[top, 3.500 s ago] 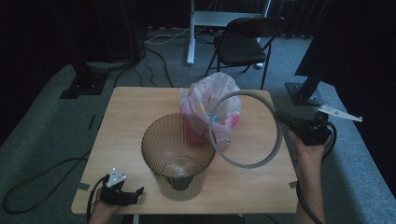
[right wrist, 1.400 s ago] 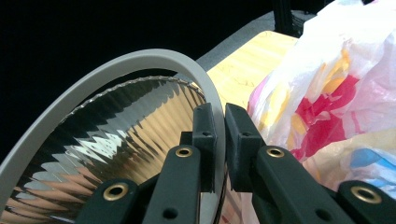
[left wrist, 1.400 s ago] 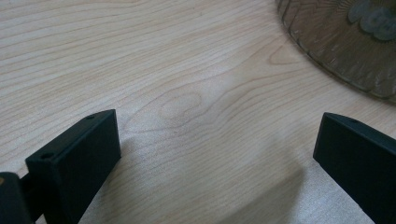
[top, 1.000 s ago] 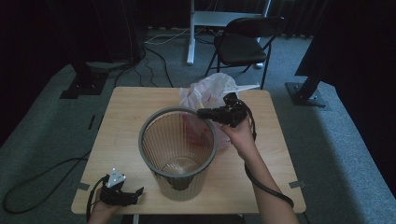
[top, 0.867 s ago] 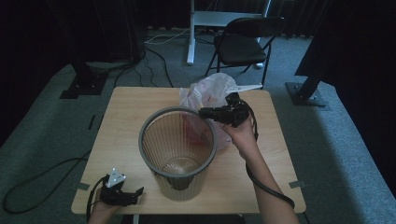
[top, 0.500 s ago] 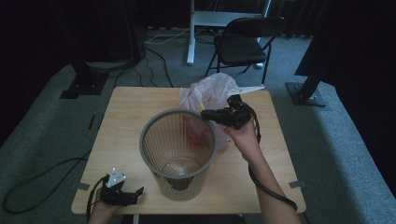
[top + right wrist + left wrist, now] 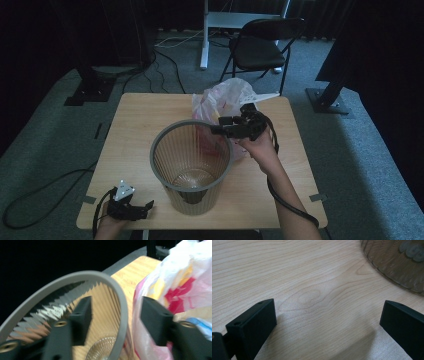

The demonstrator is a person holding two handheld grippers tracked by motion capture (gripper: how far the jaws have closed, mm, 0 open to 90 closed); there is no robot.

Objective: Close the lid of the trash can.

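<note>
A ribbed translucent wastebasket (image 7: 192, 170) stands in the middle of the wooden table (image 7: 140, 115), and a grey ring (image 7: 191, 123) sits on its rim. My right gripper (image 7: 220, 126) is at the rim's far right. In the right gripper view its jaws have just been opening and my right gripper (image 7: 116, 315) stands open. The grey ring (image 7: 75, 280) passes between the jaws, one inside the basket and one outside, with no pad pressing on it. A pink-and-white plastic bag (image 7: 225, 97) leans behind the basket. My left gripper (image 7: 142, 209) rests open at the table's front left.
The left gripper view has bare table wood (image 7: 299, 277) between the jaws of my left gripper (image 7: 328, 317), and the basket's base (image 7: 394, 262) at the upper right. The plastic bag (image 7: 180, 285) bulges beside the right gripper's outer jaw. A black folding chair (image 7: 260, 47) stands beyond the table.
In the oldest frame the right gripper held the grey ring to the right of the basket. It then sat on the basket's rim and stays there. The left gripper has not moved.
</note>
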